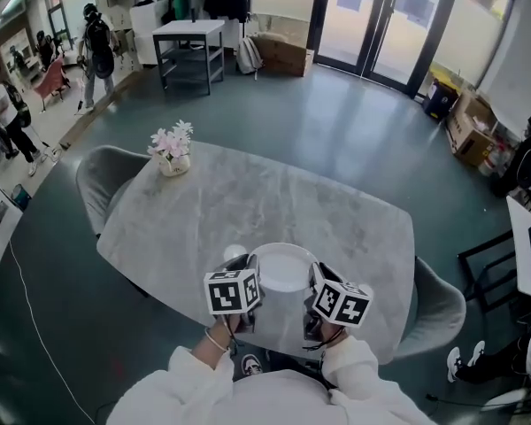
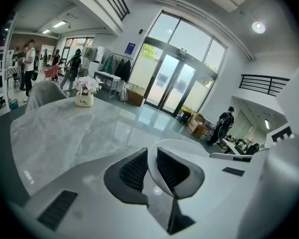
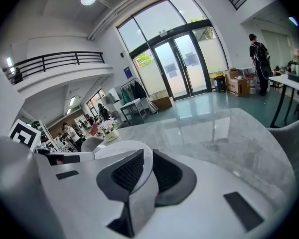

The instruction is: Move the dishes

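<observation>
1. While the marbled table (image 1: 248, 202) stretches away ahead of the person with most of its top bare, the task's thing is at its near edge.
2. That thing is a round white plate (image 1: 283, 268), held between the two grippers. Whether it rests on the table or hangs just above it cannot be told.
3. The left gripper (image 1: 246, 266) has its fingers (image 2: 134, 171) partly closed and pinched on the plate's left rim. The right gripper (image 1: 316, 277) clamps the opposite rim between its fingers (image 3: 127, 171) in the same way.
4. Being round, the plate has no long axis. It spans the gap between the two sets of fingers, with each hand equally near, so moving it likely calls for both hands travelling together and level.
5. A small flower pot (image 1: 173, 159) stands at the table's far left corner, well apart from the plate.
6. The only legible writing is the dark word "Life" on the pot.
</observation>
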Demonstrator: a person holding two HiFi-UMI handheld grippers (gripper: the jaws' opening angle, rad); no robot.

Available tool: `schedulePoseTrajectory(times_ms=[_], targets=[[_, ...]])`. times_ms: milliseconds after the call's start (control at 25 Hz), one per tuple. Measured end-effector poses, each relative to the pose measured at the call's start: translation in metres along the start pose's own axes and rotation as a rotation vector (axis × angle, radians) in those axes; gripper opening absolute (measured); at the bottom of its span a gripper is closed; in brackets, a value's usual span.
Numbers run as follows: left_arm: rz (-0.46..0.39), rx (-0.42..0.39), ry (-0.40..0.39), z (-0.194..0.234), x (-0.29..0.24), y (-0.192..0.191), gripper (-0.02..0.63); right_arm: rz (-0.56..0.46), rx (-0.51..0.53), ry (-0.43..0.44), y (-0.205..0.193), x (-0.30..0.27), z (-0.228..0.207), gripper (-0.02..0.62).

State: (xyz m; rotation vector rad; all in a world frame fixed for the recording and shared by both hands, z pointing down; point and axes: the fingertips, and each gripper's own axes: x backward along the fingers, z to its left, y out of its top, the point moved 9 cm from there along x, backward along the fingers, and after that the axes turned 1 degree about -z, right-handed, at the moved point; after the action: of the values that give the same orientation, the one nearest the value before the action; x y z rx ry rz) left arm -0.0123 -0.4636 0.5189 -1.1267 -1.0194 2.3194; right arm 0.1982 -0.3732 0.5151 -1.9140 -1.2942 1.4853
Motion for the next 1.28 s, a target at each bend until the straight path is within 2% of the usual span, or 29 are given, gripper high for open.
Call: schedulePoseTrajectory(times_ms=[720, 1280], targets=[[0.079, 0.019, -0.003, 0.007, -0.051, -0.001, 0.058, 0.064, -0.047, -0.019, 0.000, -0.037, -0.027, 0.110], [0.159, 0.024, 0.031, 0.035, -0.117, 0.011, 0.058, 0.127, -0.095, -0.023, 0.008, -0.104, -0.042, 0.109]])
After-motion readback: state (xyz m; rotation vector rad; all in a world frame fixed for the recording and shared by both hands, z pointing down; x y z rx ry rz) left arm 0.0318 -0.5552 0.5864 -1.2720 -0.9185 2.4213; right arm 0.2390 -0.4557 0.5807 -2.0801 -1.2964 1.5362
